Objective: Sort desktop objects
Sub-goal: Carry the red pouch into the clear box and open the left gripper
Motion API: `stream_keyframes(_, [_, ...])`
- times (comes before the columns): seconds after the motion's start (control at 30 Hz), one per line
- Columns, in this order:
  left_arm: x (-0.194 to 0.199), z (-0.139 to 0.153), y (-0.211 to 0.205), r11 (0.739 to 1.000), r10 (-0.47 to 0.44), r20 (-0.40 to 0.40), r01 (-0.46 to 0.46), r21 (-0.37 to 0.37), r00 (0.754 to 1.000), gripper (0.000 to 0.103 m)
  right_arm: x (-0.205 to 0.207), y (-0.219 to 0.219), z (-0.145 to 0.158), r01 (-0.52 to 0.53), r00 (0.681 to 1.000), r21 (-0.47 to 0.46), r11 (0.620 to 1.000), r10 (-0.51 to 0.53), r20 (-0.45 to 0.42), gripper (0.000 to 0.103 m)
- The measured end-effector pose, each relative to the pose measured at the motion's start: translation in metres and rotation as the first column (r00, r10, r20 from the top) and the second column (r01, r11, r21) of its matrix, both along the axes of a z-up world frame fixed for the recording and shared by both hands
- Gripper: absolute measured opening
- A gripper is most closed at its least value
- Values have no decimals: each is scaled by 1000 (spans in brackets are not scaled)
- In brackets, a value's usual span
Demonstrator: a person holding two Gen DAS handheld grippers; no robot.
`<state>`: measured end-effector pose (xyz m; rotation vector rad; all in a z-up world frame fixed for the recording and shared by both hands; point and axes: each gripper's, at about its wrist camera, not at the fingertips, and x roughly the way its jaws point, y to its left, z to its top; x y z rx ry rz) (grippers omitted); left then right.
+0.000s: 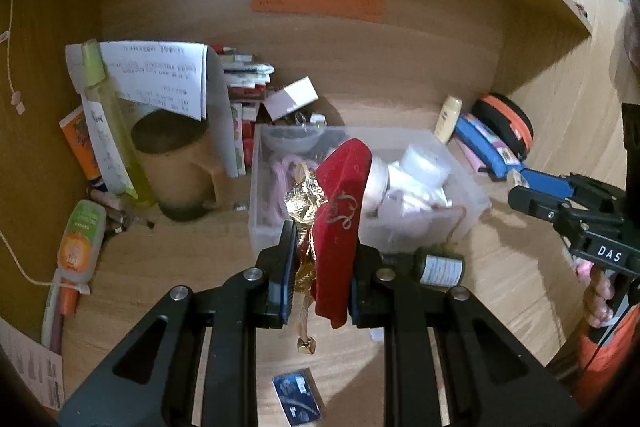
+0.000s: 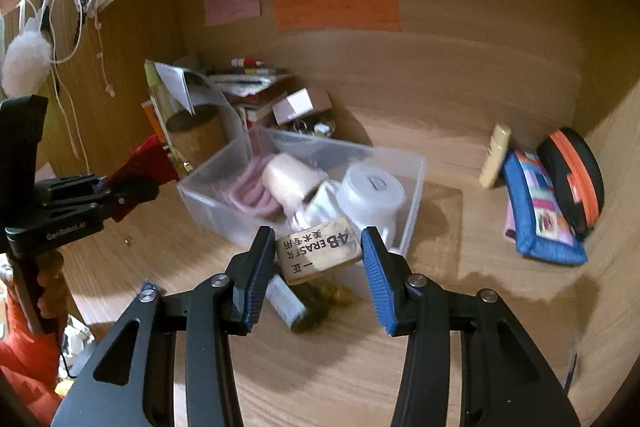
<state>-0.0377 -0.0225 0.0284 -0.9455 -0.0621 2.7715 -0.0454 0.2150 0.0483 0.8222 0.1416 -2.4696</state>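
Left claw [image 1: 322,259] is clamped on a red velvet pouch [image 1: 340,223] with a gold tassel trailing from it; the pouch stands roughly upright between the pads, its long axis running away from the camera, its upper end leaning over the near wall of the clear plastic bin [image 1: 472,187]; right claw [image 2: 316,259] is clamped on a worn eraser [image 2: 318,251] printed "4B ERASER", its long axis lying crosswise between the blue pads, jaws part-way apart to the eraser's width; both items hang clear of the wooden surface [image 2: 480,307]. Directly beneath the eraser a small dark bottle [image 2: 296,307] lies on its side. Beyond it, straight ahead of both claws, sits the bin, holding pink cord, a white round container [image 2: 372,195] and pale cloth. In my judgement the deciding relation is that the bin lies directly forward and below each claw; the left claw is the nearer, its pouch already overlapping the rim in its own view; the right must carry forward over the near wall before release. Further back: a blue pencil case [image 2: 536,211] at right; stacked books [image 1: 244,107] against the rear panel.
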Motion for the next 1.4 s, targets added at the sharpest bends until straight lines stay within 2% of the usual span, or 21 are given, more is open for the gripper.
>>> stream_keyframes(0.27, [-19, 18, -3, 999, -2, -38, 3, 36, 999, 20, -25, -10, 7, -11, 1000, -19, 1000, 10, -14, 41])
stream_keyframes(0.47, [-43, 17, 1, 999, -15, -33, 17, 44, 999, 20, -45, -8, 2, 14, 1000, -23, 1000, -14, 7, 41])
stream_keyframes(0.63, [-77, 1, 7, 1000, -3, 28, 2, 22, 1000, 20, -67, -1, -11, 66, 997, -14, 998, -65, 42, 41])
stream_keyframes(0.87, [-110, -26, 5, 999, -3, 124, -2, 43, 992, 20, -83, 5, -29, 77, 993, -16, 997, -75, 96, 41])
stream_keyframes(1.2, [-118, -46, 17, 999, -38, 183, 36, 13, 982, 21, -86, -4, -47, 43, 991, 34, 999, -46, 123, 41])
stream_keyframes(1.4, [-117, -49, 23, 999, -37, 185, 40, -16, 982, 23, -89, -4, -51, 39, 989, 39, 999, -44, 142, 41])
